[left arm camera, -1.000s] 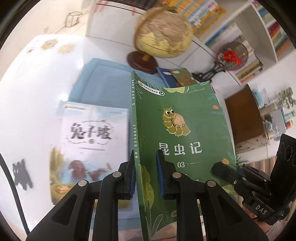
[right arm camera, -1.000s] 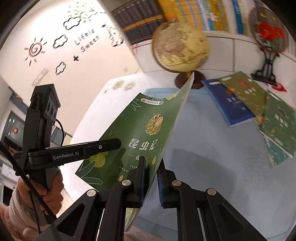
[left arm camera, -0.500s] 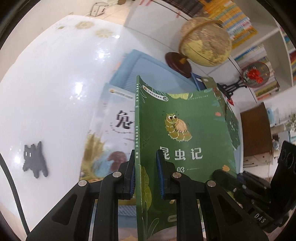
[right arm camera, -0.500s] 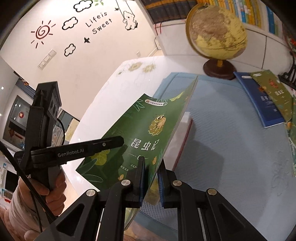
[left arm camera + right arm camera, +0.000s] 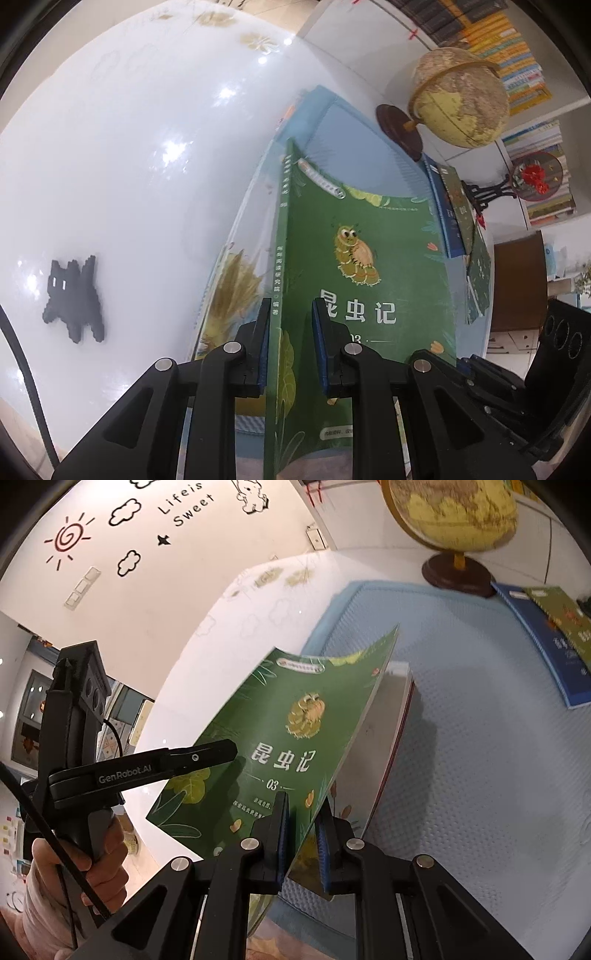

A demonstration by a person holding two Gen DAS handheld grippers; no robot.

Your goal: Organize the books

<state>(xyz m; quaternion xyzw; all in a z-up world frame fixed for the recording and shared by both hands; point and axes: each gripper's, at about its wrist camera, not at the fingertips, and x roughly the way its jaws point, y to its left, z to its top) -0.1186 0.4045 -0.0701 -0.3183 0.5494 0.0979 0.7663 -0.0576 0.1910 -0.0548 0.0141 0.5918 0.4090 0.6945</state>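
A green book (image 5: 362, 266) with a caterpillar on its cover is gripped from two sides. My left gripper (image 5: 288, 306) is shut on its spine edge. My right gripper (image 5: 301, 801) is shut on the lower corner of the same green book (image 5: 295, 731). The book tilts low over a pale picture book (image 5: 236, 280) lying on the blue mat (image 5: 354, 147). In the right wrist view the pale book's page edge (image 5: 391, 720) shows just beneath the green cover. The left gripper (image 5: 207, 755), held by a hand, appears at that view's left.
A globe (image 5: 461, 99) on a dark base stands at the mat's far end. A blue book (image 5: 543, 646) and more green books (image 5: 561, 613) lie at the mat's right. A black cat-shaped mark (image 5: 74, 299) sits on the white table (image 5: 129, 166).
Both grippers have come down and forward with the green book. It now hangs lower and covers most of the pale picture book, whose title no longer shows.
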